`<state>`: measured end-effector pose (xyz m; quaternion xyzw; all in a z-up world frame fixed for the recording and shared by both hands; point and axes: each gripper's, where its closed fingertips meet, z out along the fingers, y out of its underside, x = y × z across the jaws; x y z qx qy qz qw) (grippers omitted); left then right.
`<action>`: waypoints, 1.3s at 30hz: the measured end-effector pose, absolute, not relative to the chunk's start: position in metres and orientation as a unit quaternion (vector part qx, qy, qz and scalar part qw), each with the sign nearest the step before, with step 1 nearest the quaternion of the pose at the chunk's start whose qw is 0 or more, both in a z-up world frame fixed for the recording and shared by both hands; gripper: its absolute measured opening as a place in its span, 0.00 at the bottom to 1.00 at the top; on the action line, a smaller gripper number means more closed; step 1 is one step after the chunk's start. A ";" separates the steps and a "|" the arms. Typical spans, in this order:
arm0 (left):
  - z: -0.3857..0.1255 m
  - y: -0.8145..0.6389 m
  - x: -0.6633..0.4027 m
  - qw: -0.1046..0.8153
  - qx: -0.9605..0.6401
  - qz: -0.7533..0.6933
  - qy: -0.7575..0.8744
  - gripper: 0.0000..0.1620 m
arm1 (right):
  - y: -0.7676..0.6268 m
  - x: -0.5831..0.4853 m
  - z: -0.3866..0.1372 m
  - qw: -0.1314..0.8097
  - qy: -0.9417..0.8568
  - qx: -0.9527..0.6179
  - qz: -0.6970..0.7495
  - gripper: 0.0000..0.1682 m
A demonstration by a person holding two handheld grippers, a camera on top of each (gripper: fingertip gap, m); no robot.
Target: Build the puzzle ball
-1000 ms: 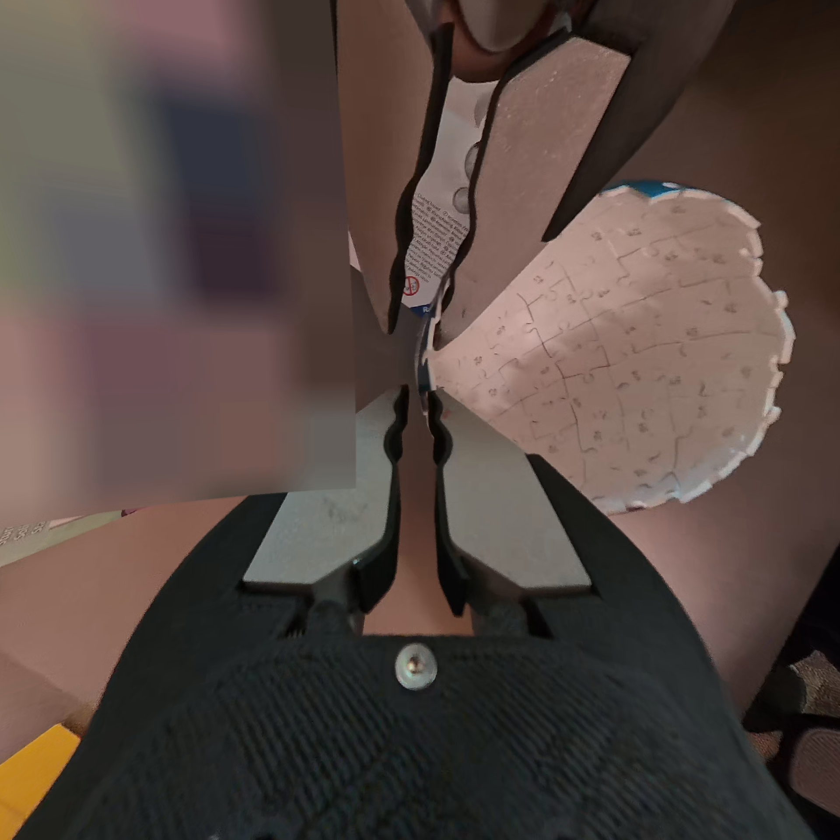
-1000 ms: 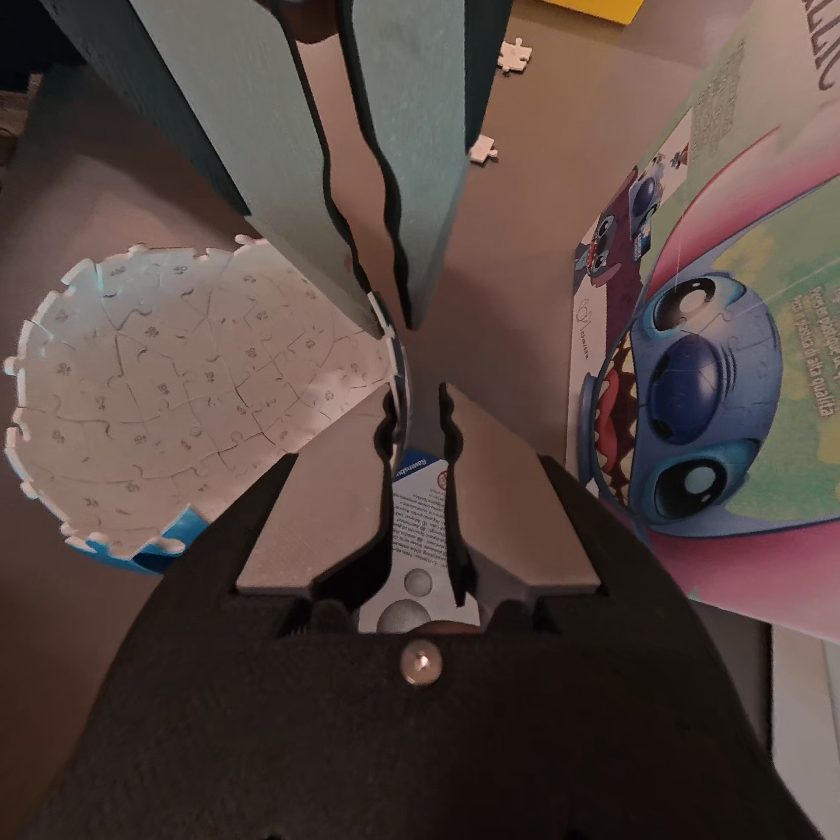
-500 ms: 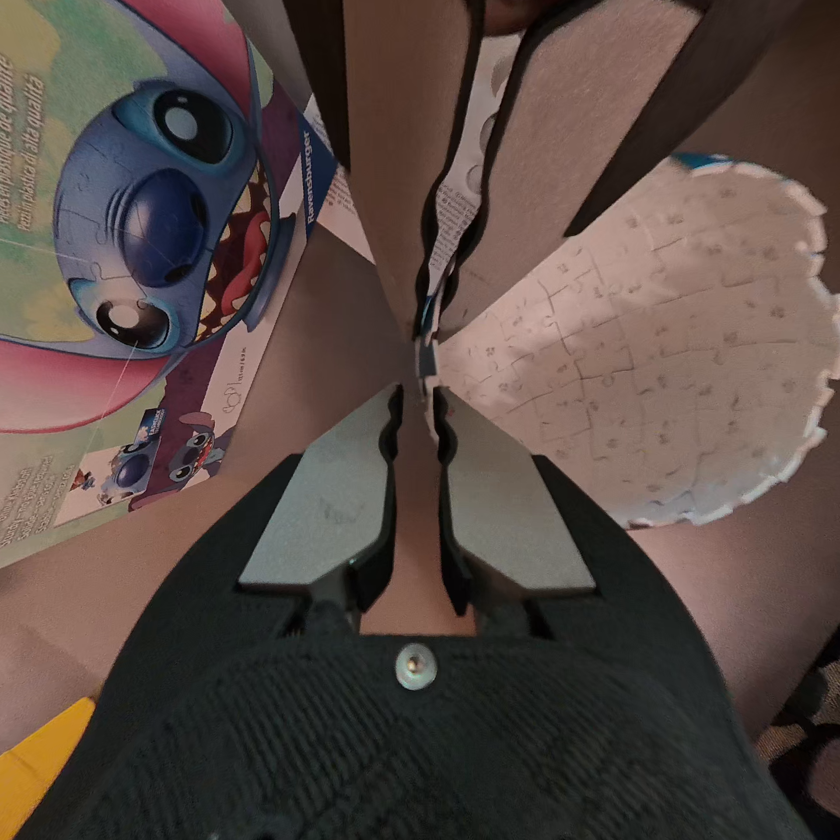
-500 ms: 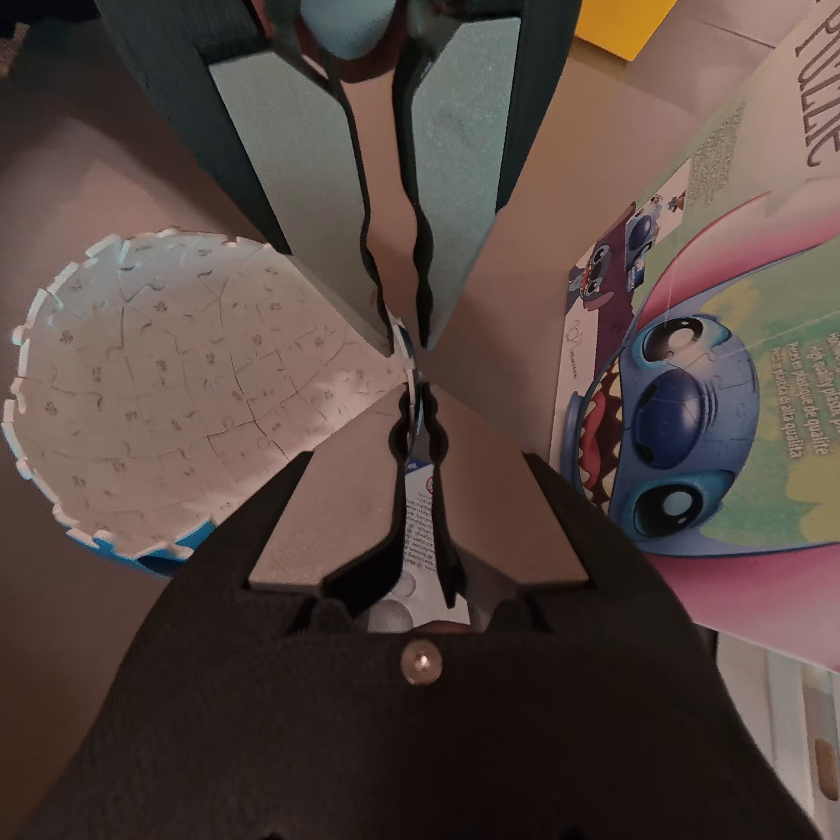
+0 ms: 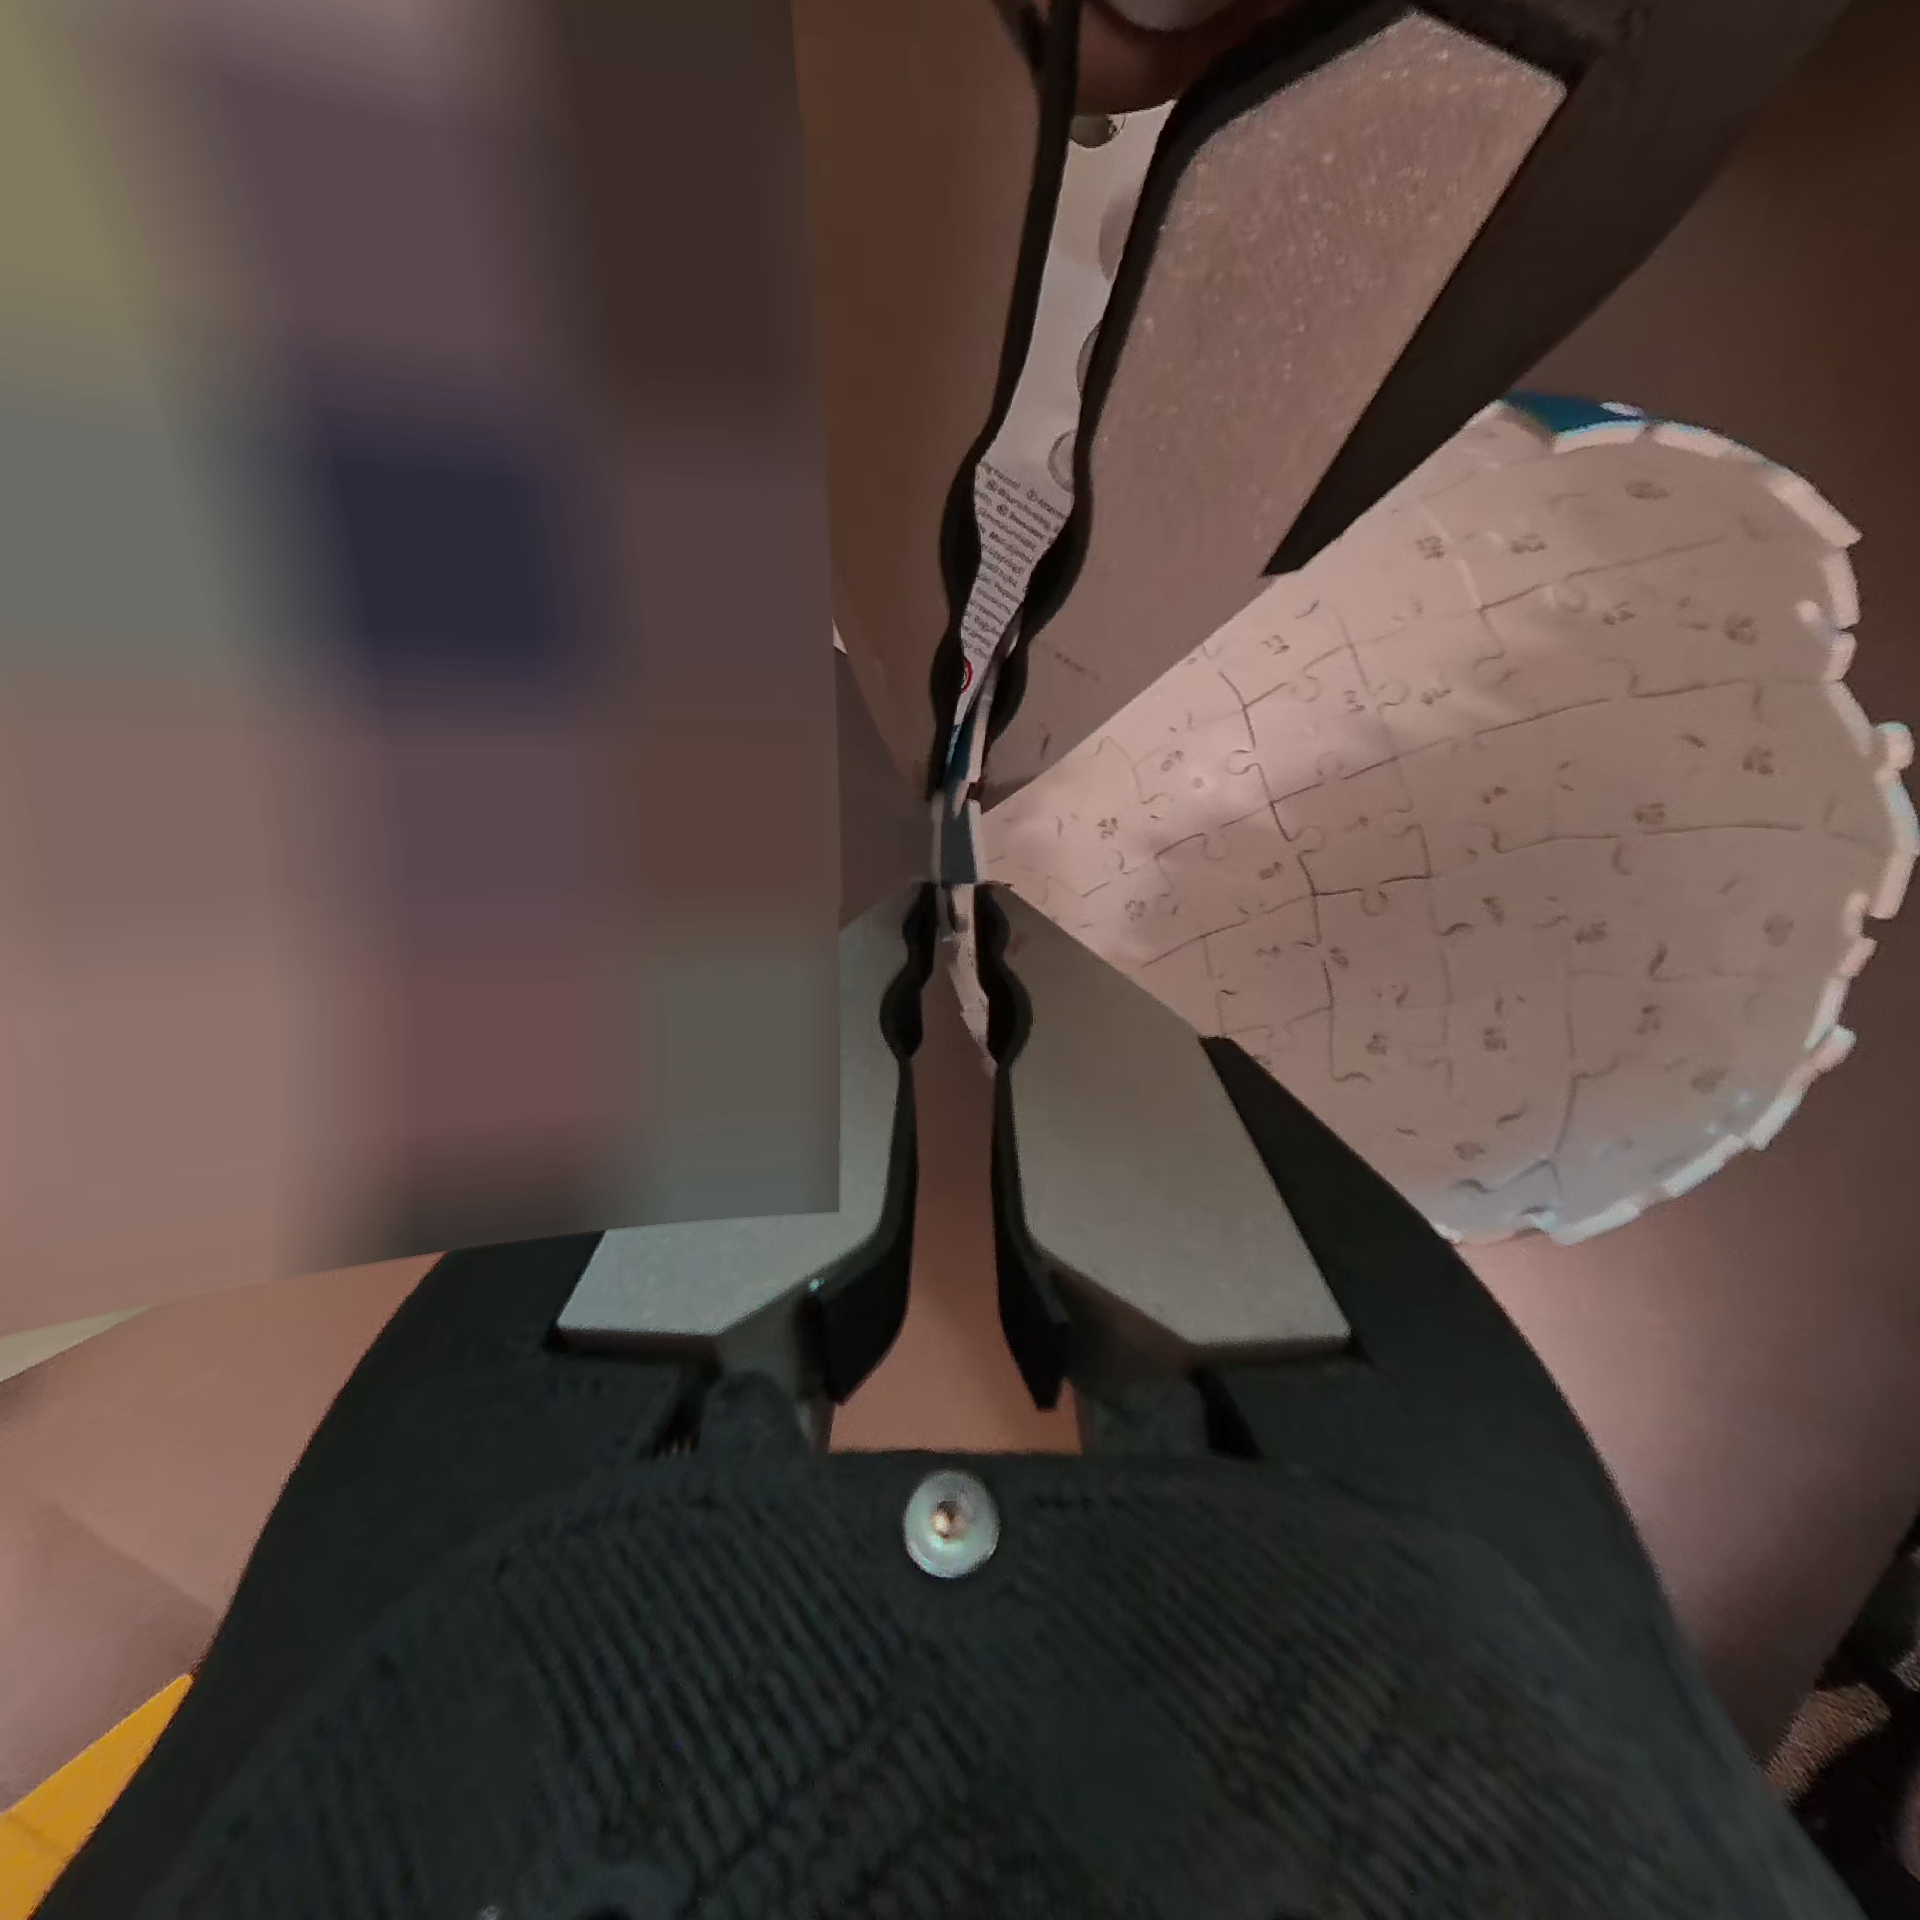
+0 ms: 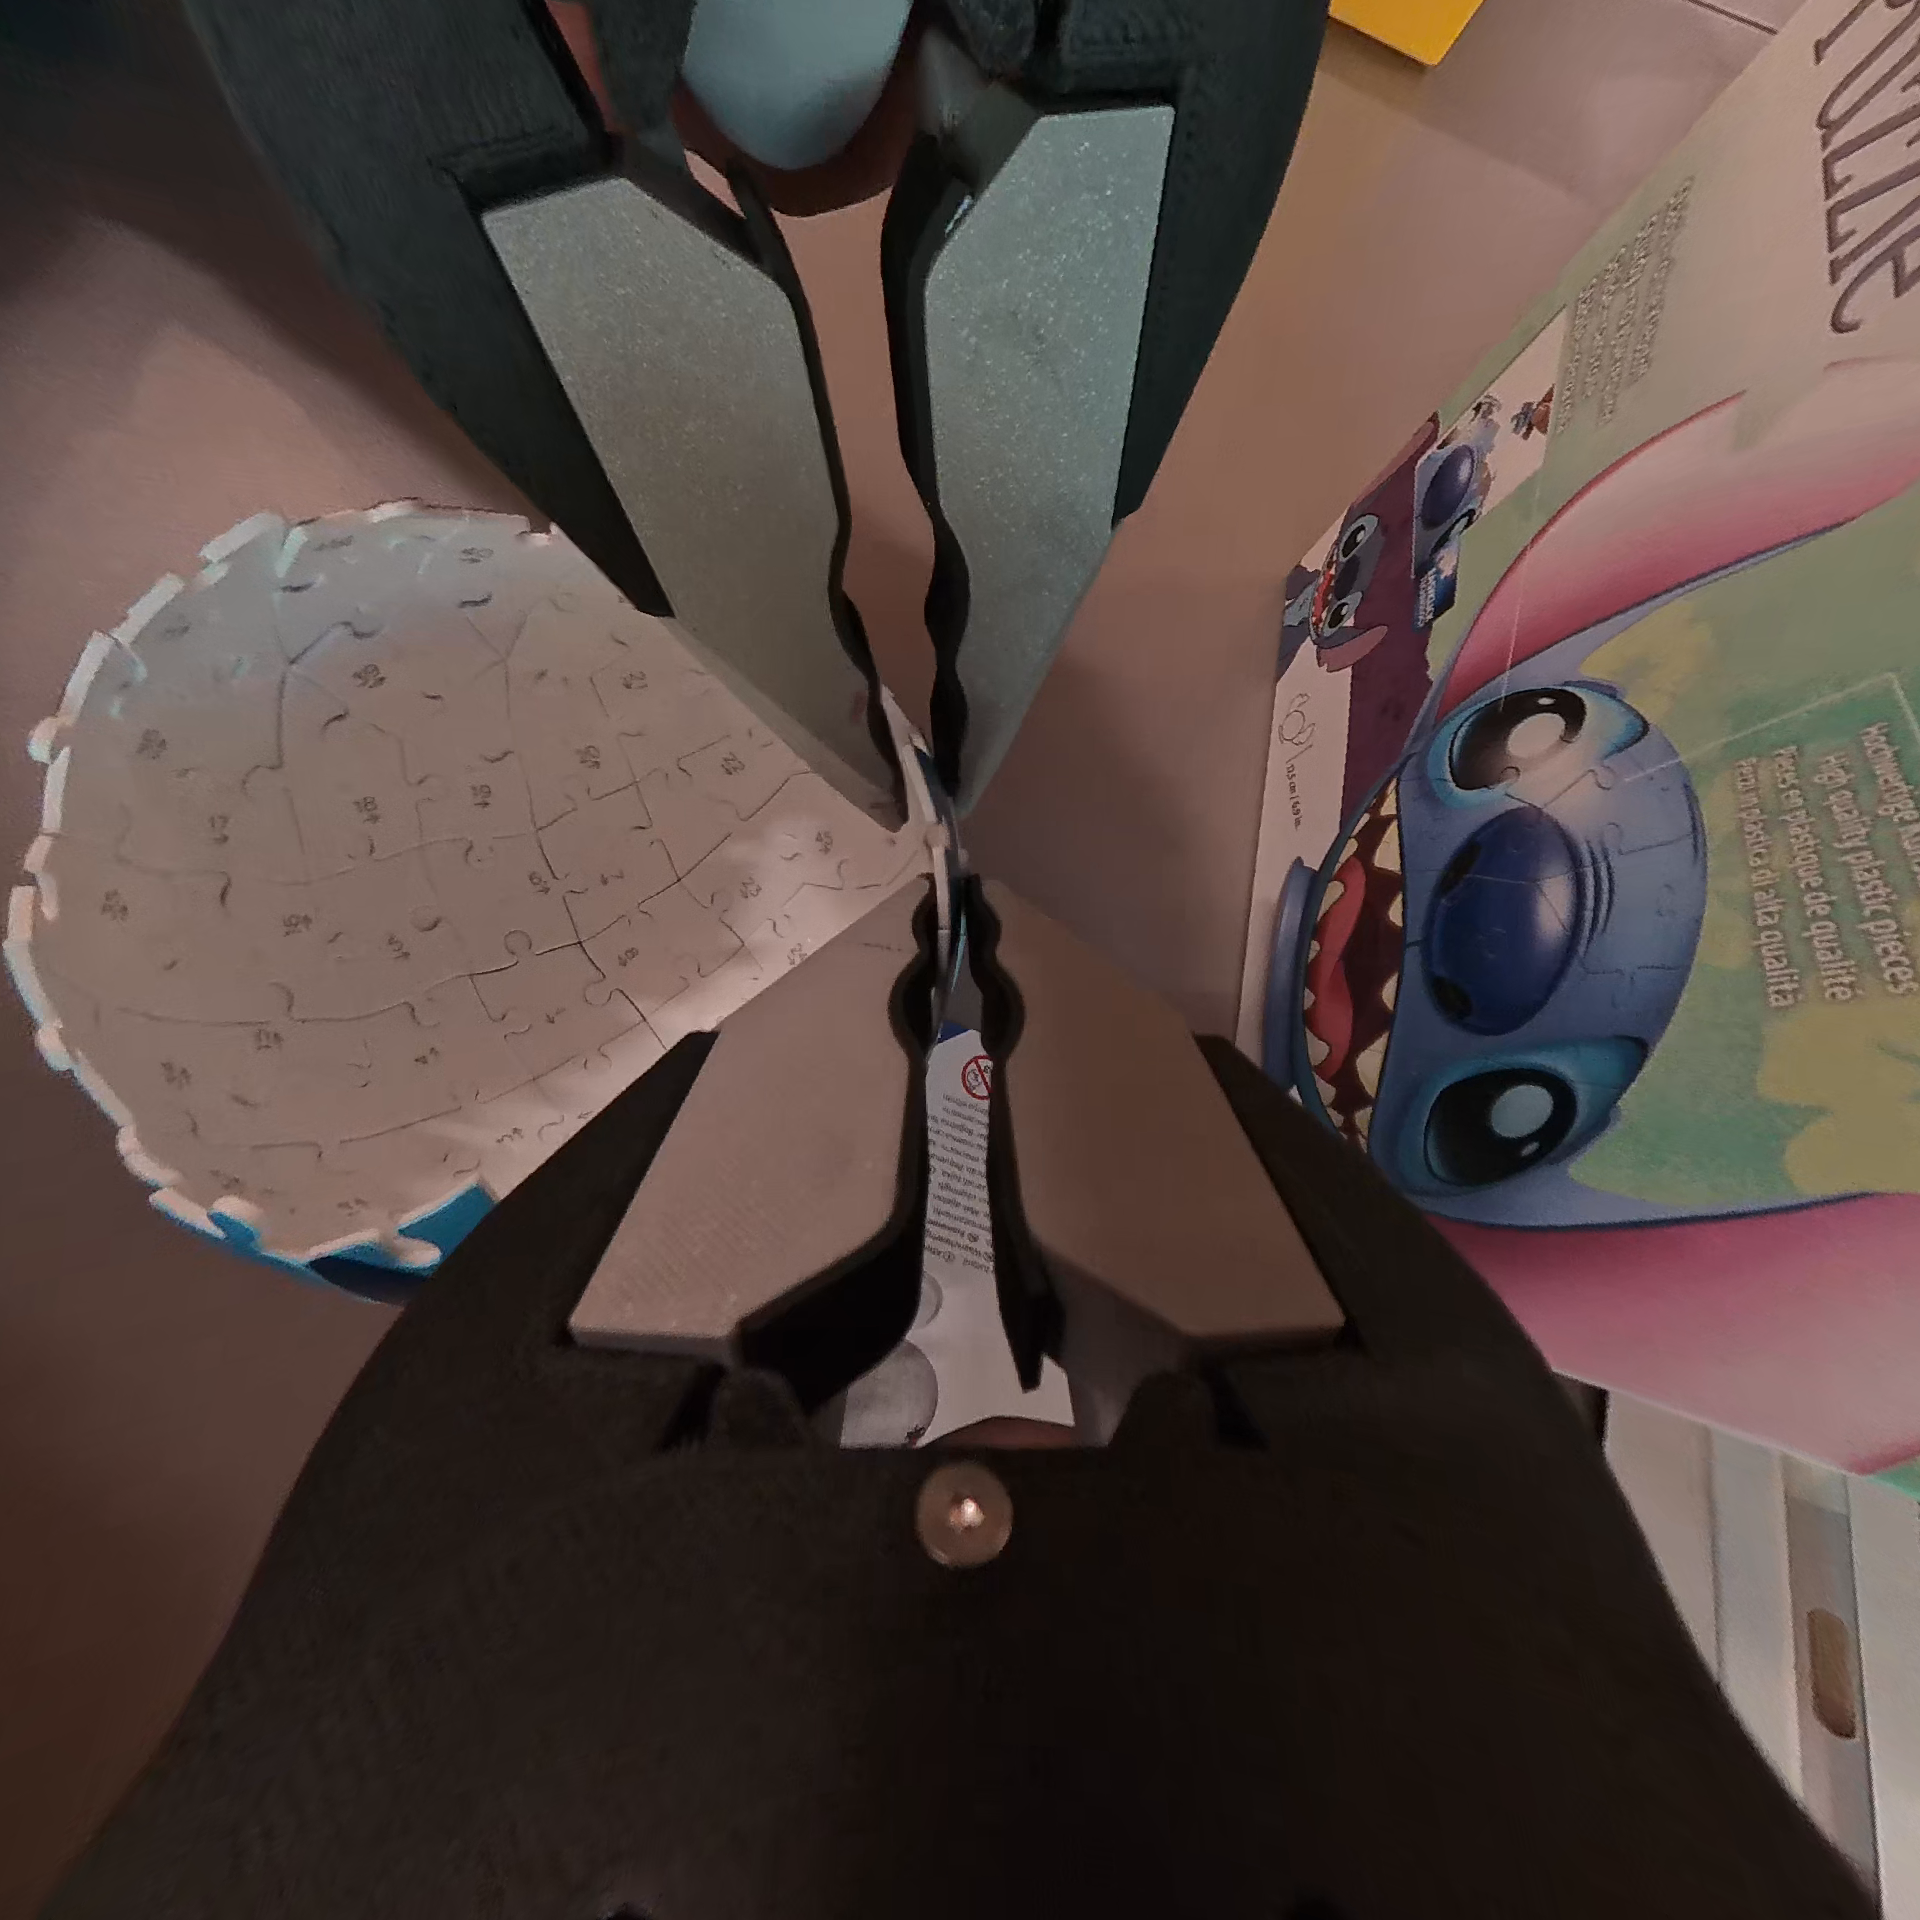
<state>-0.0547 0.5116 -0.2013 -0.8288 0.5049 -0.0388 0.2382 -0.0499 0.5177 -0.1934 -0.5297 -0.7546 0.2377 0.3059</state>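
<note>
Inside right hand-held gripper (image 6: 954, 935), printed puzzle piece (image 6: 961, 1153), clamped.

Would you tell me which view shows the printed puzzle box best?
The right wrist view: the puzzle box lies plainly visible right of the right gripper. The left wrist view shows none of it; a blurred patch covers that side.

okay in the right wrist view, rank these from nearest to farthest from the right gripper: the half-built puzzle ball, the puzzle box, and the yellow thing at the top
1. Half-built puzzle ball: on the left; its rim sits at the right gripper tips.
2. Puzzle box: to the right, lying on the table, apart from the fingers.
3. Yellow thing: top right corner, beyond the left gripper.
</note>
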 end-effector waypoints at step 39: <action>-0.199 0.521 -0.041 0.283 -0.809 -0.051 0.513 0.01 | 0.522 -0.038 -0.189 0.299 -0.765 -0.529 0.212 0.00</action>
